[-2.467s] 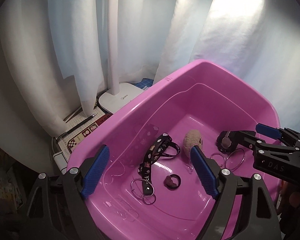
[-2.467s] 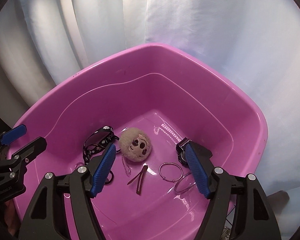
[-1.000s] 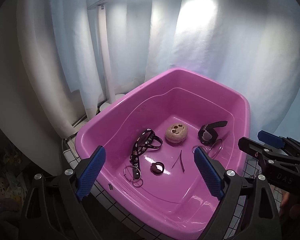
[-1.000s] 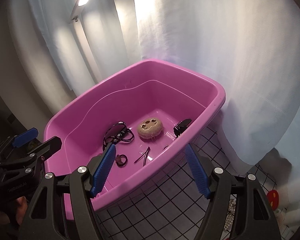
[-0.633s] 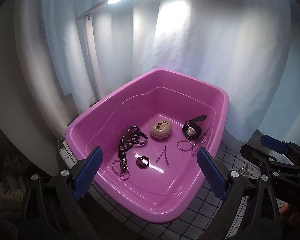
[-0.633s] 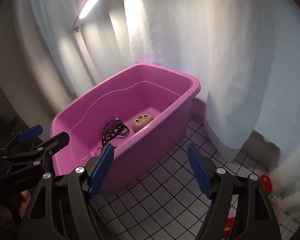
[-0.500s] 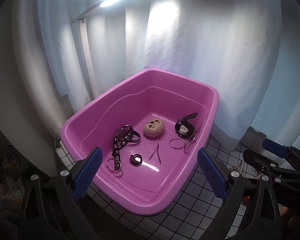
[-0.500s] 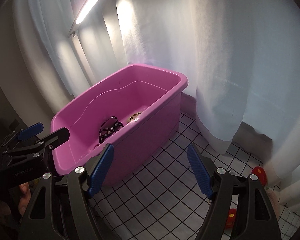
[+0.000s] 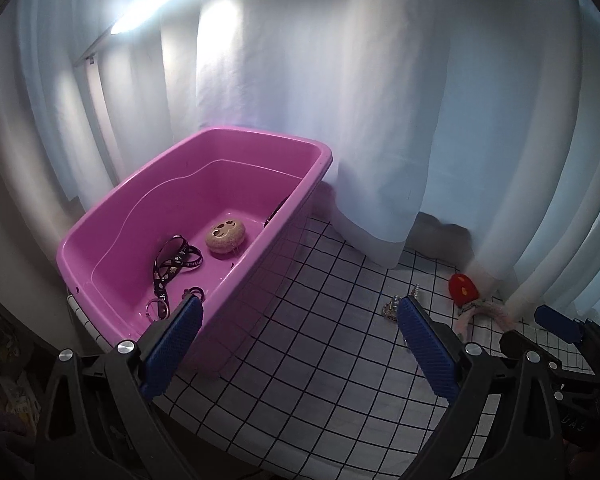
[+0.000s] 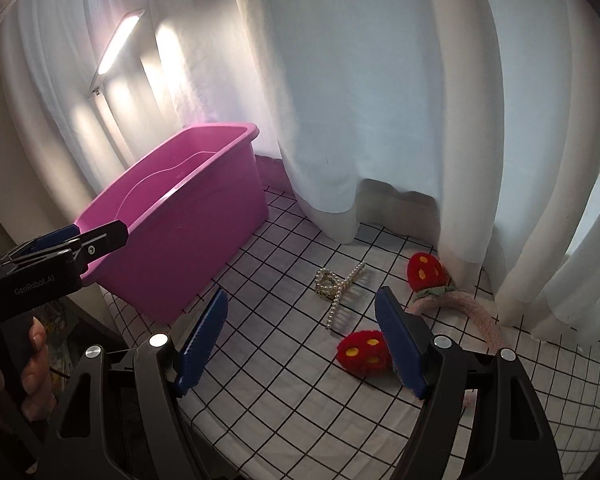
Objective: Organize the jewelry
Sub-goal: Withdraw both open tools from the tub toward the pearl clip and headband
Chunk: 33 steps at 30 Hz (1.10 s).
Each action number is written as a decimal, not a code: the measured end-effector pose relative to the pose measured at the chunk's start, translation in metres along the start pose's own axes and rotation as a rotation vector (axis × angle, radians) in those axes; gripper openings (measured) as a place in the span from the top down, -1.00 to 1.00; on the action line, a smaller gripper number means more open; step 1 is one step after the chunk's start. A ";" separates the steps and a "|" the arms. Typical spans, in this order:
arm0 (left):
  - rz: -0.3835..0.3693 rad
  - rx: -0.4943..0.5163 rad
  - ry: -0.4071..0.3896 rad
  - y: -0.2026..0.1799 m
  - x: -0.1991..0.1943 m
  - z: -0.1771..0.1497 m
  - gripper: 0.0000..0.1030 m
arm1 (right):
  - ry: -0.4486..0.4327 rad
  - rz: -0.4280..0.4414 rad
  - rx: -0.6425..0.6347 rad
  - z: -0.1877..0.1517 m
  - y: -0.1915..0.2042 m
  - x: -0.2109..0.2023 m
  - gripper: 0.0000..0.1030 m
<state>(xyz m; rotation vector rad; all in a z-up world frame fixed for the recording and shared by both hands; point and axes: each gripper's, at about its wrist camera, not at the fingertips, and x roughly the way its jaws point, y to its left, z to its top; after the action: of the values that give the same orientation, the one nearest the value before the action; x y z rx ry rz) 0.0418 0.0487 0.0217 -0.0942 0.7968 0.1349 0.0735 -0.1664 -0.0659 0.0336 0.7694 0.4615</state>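
Both grippers, left (image 9: 298, 338) and right (image 10: 302, 334), hang wide open and empty over the checked cloth (image 10: 284, 392), the left at its widest, with a pearl strand (image 10: 340, 286) and a red-eared headband (image 10: 452, 304) lying loose on the cloth beyond the right pads. Farther left the pink tub (image 9: 204, 208) holds a lanyard (image 9: 172, 264) with rings at its end, a round plush face (image 9: 225, 236) near the middle and a small dark piece at the near wall. Against one second ago, when both cameras looked down into the tub, the views have swung right, so the tub sits off to the left and the loose jewelry has come into sight.
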 end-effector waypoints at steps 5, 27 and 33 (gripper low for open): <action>-0.054 0.063 0.018 -0.035 0.004 -0.011 -0.87 | -0.007 -0.080 0.046 -0.024 -0.032 -0.019 -0.41; -0.100 0.168 0.214 -0.073 0.115 -0.050 -0.87 | 0.092 -0.230 0.195 -0.090 -0.081 0.030 -0.41; -0.104 0.190 0.249 -0.084 0.155 -0.053 -0.87 | 0.114 -0.256 0.193 -0.092 -0.091 0.060 -0.41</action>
<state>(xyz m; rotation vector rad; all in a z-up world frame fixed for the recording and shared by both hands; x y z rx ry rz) 0.1243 -0.0281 -0.1234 0.0283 1.0475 -0.0523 0.0842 -0.2363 -0.1902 0.0882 0.9154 0.1460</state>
